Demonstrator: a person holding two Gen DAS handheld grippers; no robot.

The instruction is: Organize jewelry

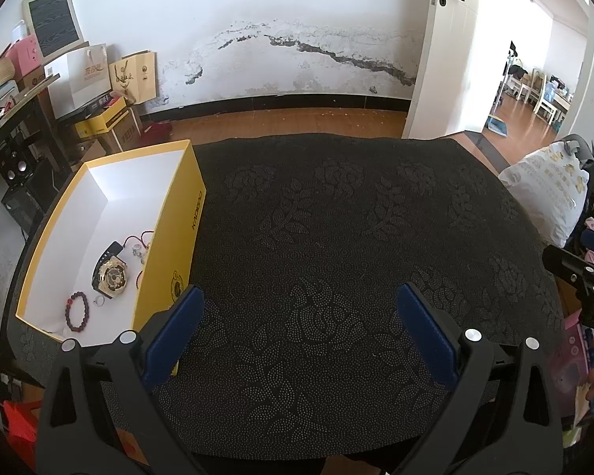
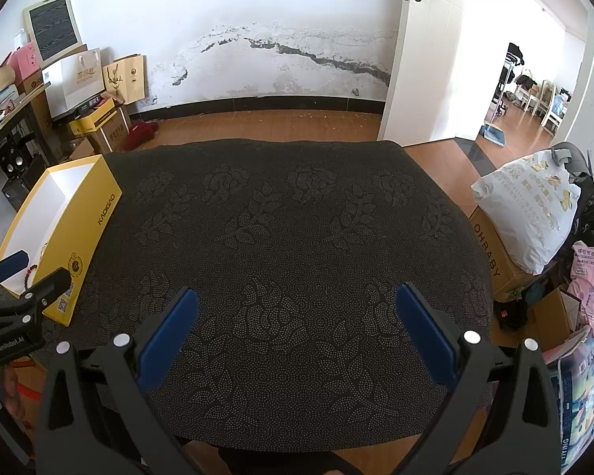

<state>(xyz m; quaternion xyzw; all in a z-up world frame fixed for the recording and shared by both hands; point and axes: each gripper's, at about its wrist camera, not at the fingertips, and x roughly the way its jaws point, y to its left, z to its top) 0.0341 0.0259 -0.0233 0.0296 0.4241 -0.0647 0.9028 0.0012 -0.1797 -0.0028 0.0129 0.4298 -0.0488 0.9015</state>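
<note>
A yellow box (image 1: 169, 233) with a white inside stands at the left of the black patterned table (image 1: 336, 257). In it lie a gold watch with a black strap (image 1: 113, 273), a dark red bead bracelet (image 1: 76, 312), a small silver ring (image 1: 99, 300) and a red cord with clear beads (image 1: 138, 246). My left gripper (image 1: 301, 297) is open and empty, just right of the box's near corner. My right gripper (image 2: 297, 297) is open and empty over the table (image 2: 297, 237). The box also shows in the right wrist view (image 2: 81, 237), behind the left gripper (image 2: 23, 277).
Boxes and paper bags (image 1: 95, 75) are stacked by the far wall at left. A cardboard box (image 2: 495, 261) with a white bag (image 2: 530, 213) on it stands right of the table. An open door (image 1: 447, 47) is at the back right.
</note>
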